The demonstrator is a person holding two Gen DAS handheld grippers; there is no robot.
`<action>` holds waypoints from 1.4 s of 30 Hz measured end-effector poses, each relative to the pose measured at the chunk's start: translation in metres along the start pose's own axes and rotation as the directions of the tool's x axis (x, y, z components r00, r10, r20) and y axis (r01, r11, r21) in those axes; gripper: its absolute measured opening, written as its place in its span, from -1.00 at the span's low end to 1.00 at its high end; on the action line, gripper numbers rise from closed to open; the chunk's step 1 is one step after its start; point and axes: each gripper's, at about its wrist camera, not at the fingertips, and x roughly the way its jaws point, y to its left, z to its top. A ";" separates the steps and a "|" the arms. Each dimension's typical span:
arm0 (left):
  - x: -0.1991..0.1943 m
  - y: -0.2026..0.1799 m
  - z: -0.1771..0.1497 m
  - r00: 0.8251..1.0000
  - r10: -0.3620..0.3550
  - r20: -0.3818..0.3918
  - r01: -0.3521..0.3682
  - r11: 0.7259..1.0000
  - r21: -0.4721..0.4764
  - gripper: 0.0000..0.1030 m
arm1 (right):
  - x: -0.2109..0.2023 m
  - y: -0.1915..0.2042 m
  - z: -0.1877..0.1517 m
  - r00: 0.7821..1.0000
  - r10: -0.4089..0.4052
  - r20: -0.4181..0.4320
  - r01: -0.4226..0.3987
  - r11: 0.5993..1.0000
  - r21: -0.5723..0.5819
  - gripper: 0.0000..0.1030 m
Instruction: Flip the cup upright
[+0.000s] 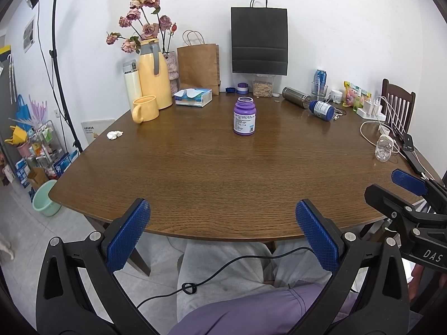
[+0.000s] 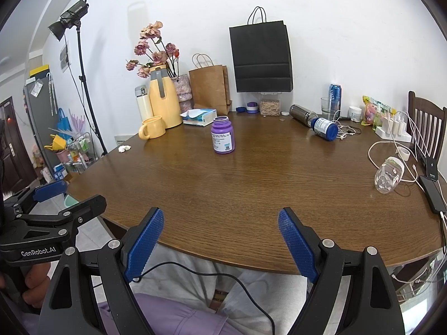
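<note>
— Where was the cup found?
— On the round wooden table [image 1: 223,181], at mid-table: a lidless purple plastic bottle [image 1: 244,117], taken to be the cup, was seen already standing mouth-up. A clear bottle [image 1: 384,148] was left lying on its side near the right edge.
— How was it judged to handle?
— Light, stiff and smooth-walled; the labelled middle was judged the best hold.
— And the tools?
— The left gripper [image 1: 222,209] and right gripper [image 2: 220,215] were held at the near edge, spread wide, nothing grasped.
</note>
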 end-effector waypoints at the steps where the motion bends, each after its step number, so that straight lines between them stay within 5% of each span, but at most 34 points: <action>1: 0.000 0.000 0.000 1.000 0.000 0.000 0.000 1.000 0.000 1.00 | 0.002 0.000 -0.003 1.000 -0.001 -0.004 0.001 1.000 0.002 0.71; 10: 0.022 -0.004 0.000 0.999 -0.023 -0.030 0.024 0.999 0.023 1.00 | 0.034 -0.027 -0.004 0.996 -0.073 -0.047 0.073 0.997 0.001 0.71; 21: 0.079 -0.017 0.048 0.994 -0.067 -0.087 0.070 0.997 0.030 1.00 | 0.070 -0.075 0.035 0.991 -0.113 -0.069 0.117 0.992 0.051 0.71; 34: 0.162 -0.072 0.138 0.981 -0.132 -0.140 0.146 0.984 0.102 1.00 | 0.148 -0.144 0.108 0.985 -0.061 -0.160 0.075 0.994 0.084 0.71; 42: 0.244 -0.133 0.232 0.951 -0.230 -0.207 0.270 0.944 0.191 1.00 | 0.221 -0.200 0.185 0.974 -0.108 -0.199 0.121 0.991 0.053 0.71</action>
